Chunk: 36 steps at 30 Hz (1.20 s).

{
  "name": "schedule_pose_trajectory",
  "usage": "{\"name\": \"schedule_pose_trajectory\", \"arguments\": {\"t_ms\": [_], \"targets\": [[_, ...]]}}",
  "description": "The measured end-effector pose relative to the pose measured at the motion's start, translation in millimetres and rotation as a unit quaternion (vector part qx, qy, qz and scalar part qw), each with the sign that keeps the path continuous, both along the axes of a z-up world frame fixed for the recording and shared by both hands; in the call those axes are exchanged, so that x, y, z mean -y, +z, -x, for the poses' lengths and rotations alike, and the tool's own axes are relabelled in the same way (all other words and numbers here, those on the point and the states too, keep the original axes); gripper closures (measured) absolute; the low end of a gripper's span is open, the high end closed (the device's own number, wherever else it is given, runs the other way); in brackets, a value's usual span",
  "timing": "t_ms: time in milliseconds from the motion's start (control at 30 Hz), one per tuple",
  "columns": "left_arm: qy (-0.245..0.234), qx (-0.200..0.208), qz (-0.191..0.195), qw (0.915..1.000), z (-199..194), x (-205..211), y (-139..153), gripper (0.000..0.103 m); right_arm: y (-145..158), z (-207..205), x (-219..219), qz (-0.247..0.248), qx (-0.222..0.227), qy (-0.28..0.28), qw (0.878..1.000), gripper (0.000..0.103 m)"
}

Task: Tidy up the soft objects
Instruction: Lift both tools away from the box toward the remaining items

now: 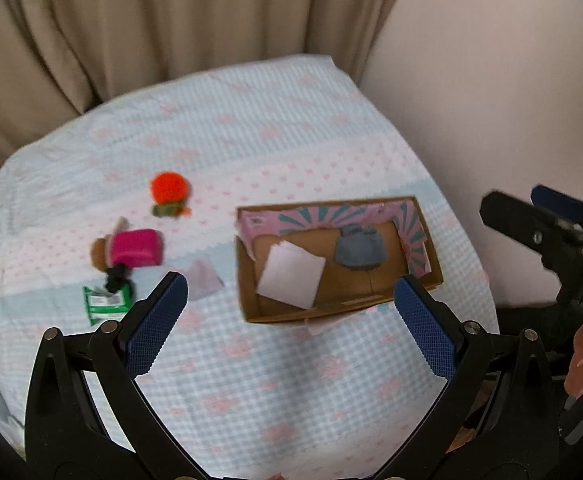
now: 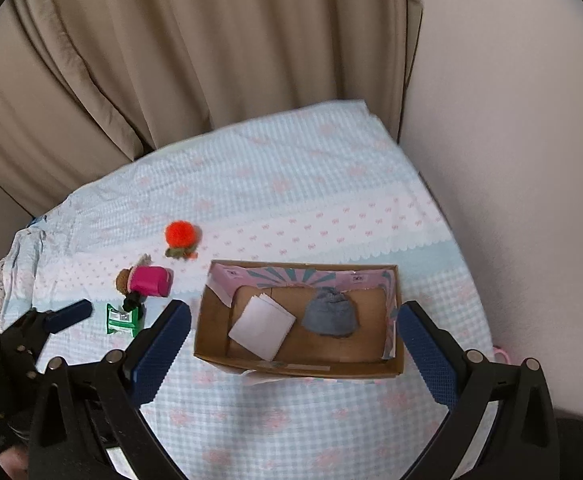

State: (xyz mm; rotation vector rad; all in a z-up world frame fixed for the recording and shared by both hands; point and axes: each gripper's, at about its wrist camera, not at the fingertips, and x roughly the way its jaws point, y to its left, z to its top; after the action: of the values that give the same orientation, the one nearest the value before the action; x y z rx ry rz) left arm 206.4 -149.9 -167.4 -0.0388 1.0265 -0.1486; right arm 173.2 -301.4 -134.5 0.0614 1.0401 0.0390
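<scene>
An open cardboard box (image 1: 315, 314) (image 2: 291, 369) with a pink printed lining lies on the checked cloth. Inside it are a folded white piece (image 1: 291, 274) (image 2: 261, 322) and a grey-blue soft item (image 1: 359, 252) (image 2: 331, 314). To the box's left lie an orange pom-pom toy (image 1: 169, 190) (image 2: 182, 234), a pink and brown soft toy (image 1: 135, 250) (image 2: 149, 282), a small black item (image 1: 115, 278) (image 2: 133, 300) and a green packet (image 1: 105, 304) (image 2: 121, 320). My left gripper (image 1: 289, 292) hovers open and empty over the box's near left. My right gripper (image 2: 294, 316) is open and empty above the box.
A pale blue checked cloth (image 1: 271, 380) with pink bows covers the surface. Beige curtains (image 2: 191, 60) hang behind it and a plain wall (image 2: 511, 140) closes the right side. A lilac cloth scrap (image 1: 203, 284) lies near the box's left wall. Something pink (image 2: 501, 354) peeks past the right edge.
</scene>
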Motion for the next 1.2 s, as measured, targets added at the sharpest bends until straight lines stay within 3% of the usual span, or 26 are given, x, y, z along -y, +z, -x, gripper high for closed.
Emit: {"name": "schedule_pose_trajectory", "arguments": {"t_ms": [267,467,833,1200], "targets": [[0.015,0.062,0.001,0.998,66,-76,50,0.0,41,63,-69,0.03,0.067,0.007,0.997,0.0],[0.04,0.081,-0.002,0.9959,106,-149,61,0.0,49,86,-119,0.015,0.096,0.008,0.995,0.0],[0.055,0.067,-0.005,0.9962,121,-263,29,0.0,22,84,-217,0.007,0.105,0.022,0.994,0.0],[0.032,0.033,0.021,0.9987,59,-327,-33,0.0,-61,50,-279,0.007,0.062,-0.004,0.998,0.0]]}}
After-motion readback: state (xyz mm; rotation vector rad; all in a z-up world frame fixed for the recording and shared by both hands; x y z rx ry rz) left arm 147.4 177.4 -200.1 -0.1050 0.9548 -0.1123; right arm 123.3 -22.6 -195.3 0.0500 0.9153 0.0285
